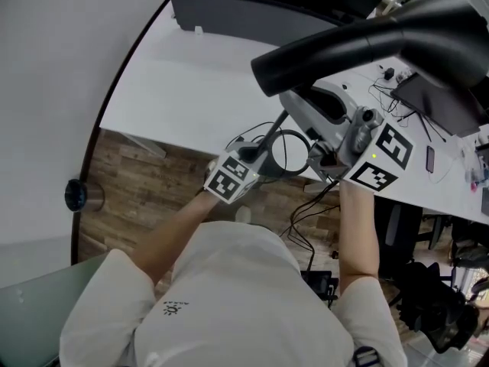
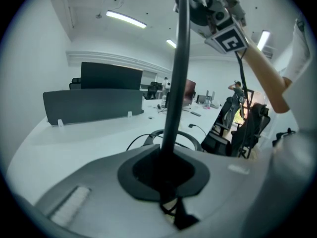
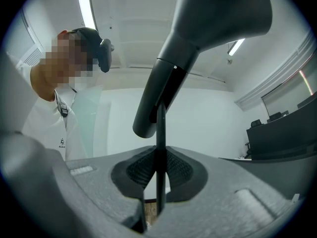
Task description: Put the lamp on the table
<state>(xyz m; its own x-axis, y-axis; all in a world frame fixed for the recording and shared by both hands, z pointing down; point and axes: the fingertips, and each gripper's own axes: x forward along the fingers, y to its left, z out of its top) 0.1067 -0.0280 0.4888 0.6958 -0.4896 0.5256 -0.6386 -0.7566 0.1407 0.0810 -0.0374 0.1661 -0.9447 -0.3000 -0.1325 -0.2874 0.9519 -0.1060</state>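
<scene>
White tabletop [image 1: 191, 82] over wood floor [image 1: 137, 182]. Head view: black lamp [image 1: 367, 40] was held off the tabletop, over its near edge. Left gripper [image 1: 256, 159] was low on the stem, right gripper [image 1: 302, 105] near the lamp head.
Left gripper view: fingers [image 2: 89, 182] were clamped narrow on the stem.
Right gripper view: fingers [image 3: 237, 192] pinched a thin rod below the head.

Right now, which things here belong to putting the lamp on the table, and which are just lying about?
Job: lamp, gripped by left tongs and right tongs; white table.
Lying about: dark divider panel, cables, office chair.
</scene>
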